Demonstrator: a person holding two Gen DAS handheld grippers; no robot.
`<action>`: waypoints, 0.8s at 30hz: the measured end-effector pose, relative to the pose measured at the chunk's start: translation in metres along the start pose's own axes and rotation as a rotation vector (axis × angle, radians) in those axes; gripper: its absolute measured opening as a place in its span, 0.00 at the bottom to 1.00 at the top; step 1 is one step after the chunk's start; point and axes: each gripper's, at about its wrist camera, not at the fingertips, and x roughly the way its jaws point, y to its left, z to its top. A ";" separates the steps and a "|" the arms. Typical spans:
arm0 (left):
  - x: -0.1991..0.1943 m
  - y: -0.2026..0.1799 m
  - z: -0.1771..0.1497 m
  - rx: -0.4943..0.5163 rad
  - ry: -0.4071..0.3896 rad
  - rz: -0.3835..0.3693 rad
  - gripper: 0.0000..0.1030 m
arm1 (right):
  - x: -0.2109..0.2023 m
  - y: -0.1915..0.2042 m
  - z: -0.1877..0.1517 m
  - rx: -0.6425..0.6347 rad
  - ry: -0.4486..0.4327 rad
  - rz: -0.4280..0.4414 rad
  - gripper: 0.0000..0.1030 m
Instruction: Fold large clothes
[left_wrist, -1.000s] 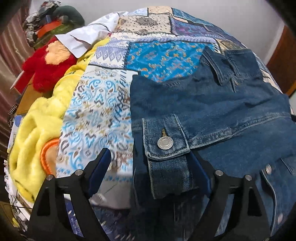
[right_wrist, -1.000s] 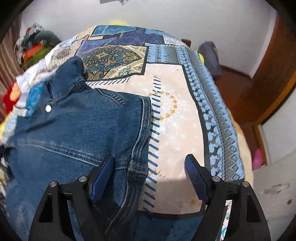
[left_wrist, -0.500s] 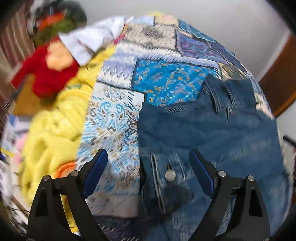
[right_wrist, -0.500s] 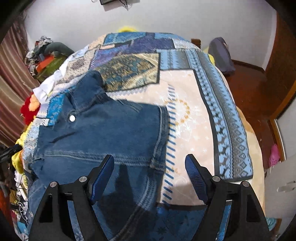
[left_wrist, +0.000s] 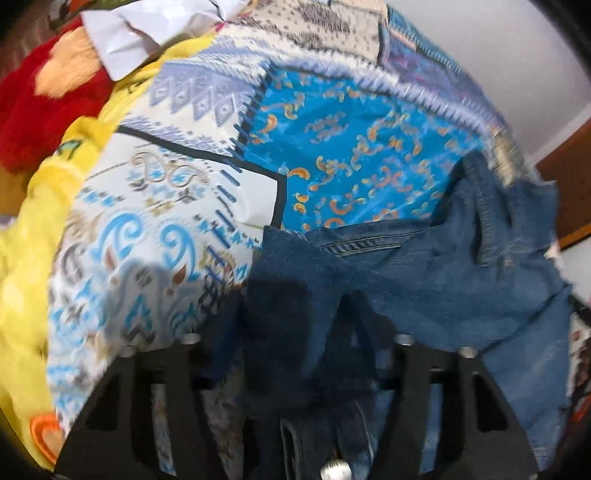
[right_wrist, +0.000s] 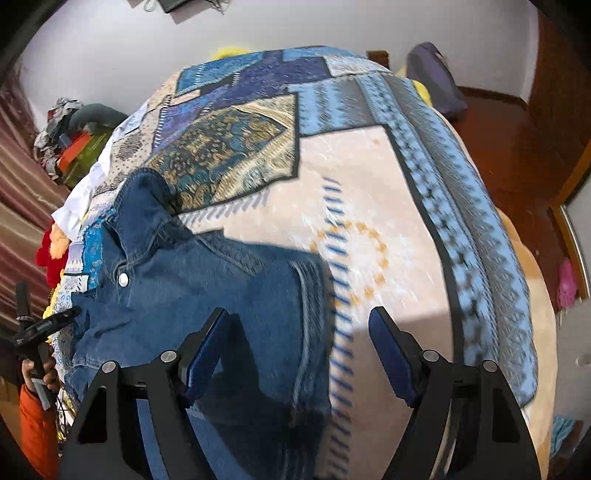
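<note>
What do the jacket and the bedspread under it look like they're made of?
Jacket: blue denim, matte, judging by its contrast seam stitching and a metal snap button. Bedspread: looks like soft printed plush or fleece in patchwork patterns with a slight sheen; the exact fibre can't be told from here.

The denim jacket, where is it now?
In the right wrist view, the denim jacket lies on the left of the patterned bedspread, beside the red plush toy.
</note>
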 end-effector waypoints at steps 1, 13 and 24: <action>0.005 -0.004 0.001 0.007 0.000 0.025 0.49 | 0.003 0.003 0.003 -0.010 0.005 0.008 0.71; -0.034 -0.081 -0.014 0.267 -0.184 0.256 0.09 | 0.007 0.061 0.017 -0.219 -0.024 -0.126 0.12; -0.136 -0.091 0.002 0.212 -0.401 0.127 0.08 | -0.035 0.095 0.055 -0.262 -0.132 -0.111 0.09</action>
